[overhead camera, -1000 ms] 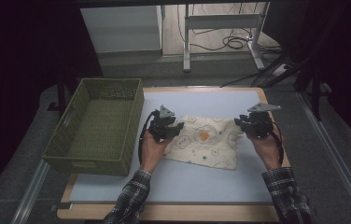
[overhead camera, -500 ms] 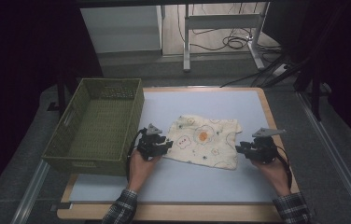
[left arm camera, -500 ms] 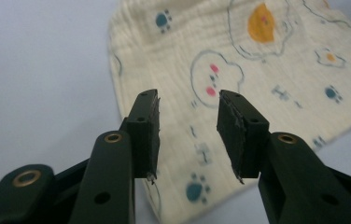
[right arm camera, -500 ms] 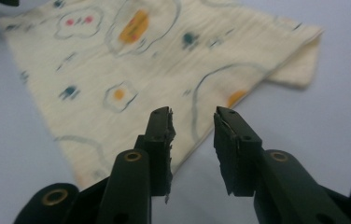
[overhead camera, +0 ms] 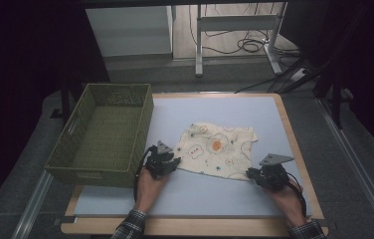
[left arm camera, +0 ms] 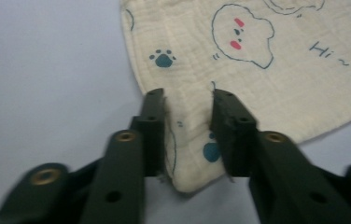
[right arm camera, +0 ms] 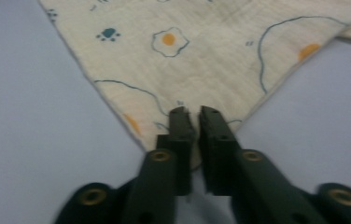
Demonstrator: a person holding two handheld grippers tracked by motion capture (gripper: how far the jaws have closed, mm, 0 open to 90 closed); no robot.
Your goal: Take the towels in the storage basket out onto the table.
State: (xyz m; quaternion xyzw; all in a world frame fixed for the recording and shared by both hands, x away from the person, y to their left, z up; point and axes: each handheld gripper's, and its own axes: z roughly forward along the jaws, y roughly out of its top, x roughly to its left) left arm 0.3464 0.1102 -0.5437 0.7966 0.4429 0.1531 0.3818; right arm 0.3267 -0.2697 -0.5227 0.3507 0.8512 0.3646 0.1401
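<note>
Both tongs are down on the cloth (overhead camera: 219, 150), which lies flat on the tabletop (overhead camera: 215, 199) at the centre of the high view, just right of the basket (overhead camera: 106, 130). The left tongs (overhead camera: 167, 165) sit at the cloth's lower-left corner; their jaws have just been closing, and in the left gripper view they straddle that corner with a gap between them, so not yet clamped. The right tongs (overhead camera: 255, 174) are at the lower-right corner, jaws pinched down almost together on the cloth's tip. So the approach looks done and the grasp half made: right corner caught, left corner about to be. Lifting, and whatever comes after, folding or moving it to the basket, is all left.
</note>
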